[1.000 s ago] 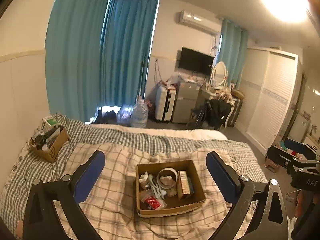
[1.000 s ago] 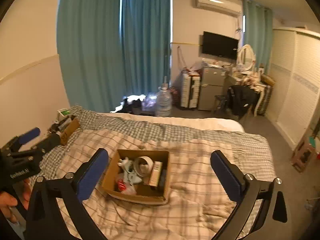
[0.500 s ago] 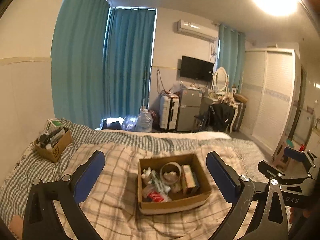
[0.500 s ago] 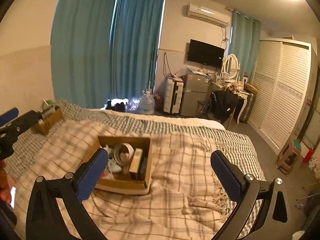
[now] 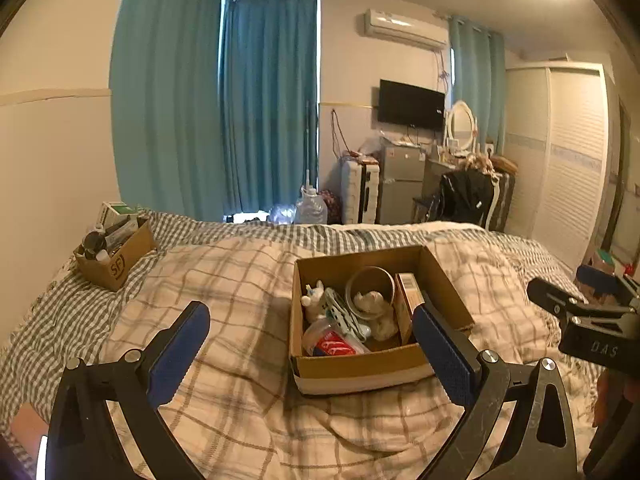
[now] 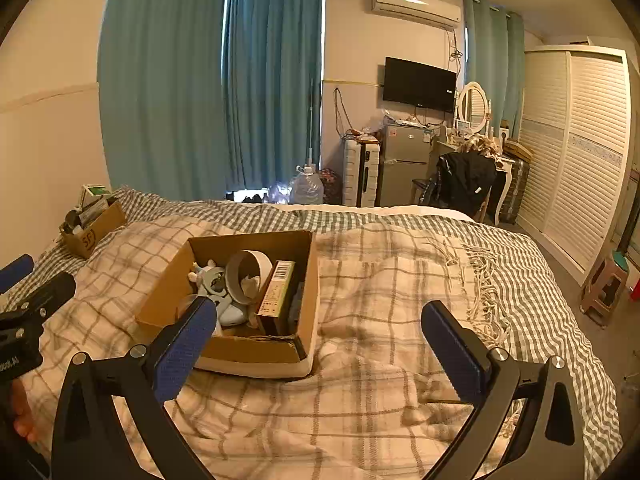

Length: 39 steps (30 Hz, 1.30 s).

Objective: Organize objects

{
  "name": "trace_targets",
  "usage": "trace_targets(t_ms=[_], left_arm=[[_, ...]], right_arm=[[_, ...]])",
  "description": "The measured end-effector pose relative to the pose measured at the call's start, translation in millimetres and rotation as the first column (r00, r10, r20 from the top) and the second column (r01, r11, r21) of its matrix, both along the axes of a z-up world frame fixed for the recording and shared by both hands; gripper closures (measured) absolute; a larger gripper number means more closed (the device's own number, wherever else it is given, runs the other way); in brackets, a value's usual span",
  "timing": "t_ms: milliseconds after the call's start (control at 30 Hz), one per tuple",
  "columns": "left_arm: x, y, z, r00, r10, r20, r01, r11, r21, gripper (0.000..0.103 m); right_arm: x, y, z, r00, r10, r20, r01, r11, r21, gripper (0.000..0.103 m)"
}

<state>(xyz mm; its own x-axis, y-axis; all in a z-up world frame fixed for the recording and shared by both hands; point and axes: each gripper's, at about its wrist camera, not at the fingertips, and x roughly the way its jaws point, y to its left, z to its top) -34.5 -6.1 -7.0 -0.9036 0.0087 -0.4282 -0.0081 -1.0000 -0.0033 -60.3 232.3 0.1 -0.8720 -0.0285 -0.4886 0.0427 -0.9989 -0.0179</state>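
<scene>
Open brown cardboard box (image 5: 362, 364) of assorted small objects, resting on the beige plaid blanket (image 5: 240, 280) that covers the bed, near its middle. Contents: a grey tape roll (image 5: 370, 290) standing on edge, a tan barcoded carton (image 6: 276, 292) upright at the box's right side, a red-and-white packet (image 5: 334, 346) at the near wall, and a pale blue-and-white toy figure (image 6: 212, 276) toward the left; other items are too crowded to tell apart.

Left gripper (image 5: 316, 354): blue-padded jaws spread wide and holding nothing, poised above the blanket on the near side of the box; in the left wrist view its right pad overlaps the box's near right corner.

Right gripper (image 6: 320, 340): jaws likewise wide apart and empty; in the right wrist view its left pad overlaps the box's near left portion, its right pad lying over bare blanket. The same gripper (image 5: 588, 312) appears at the right edge of the left wrist view.

A second, smaller brown cardboard box (image 5: 114, 264), filled with bottles and packets, sits at the far left of the bed on the grey-and-white checked sheet (image 5: 60, 320), well apart from the first box. Teal curtains (image 6: 248, 80) hang on the far wall.
</scene>
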Motion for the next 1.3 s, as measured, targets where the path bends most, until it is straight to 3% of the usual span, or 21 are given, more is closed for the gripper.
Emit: trace_targets(t_ms=[1300], left_arm=[[-0.6,-4.1,-10.4,0.998,0.007,0.055,-0.009,0.999,0.031,0.000]], right_arm=[[8.9,-10.0,2.1,1.000,0.025,-0.013,-0.024,0.999,0.026,0.000]])
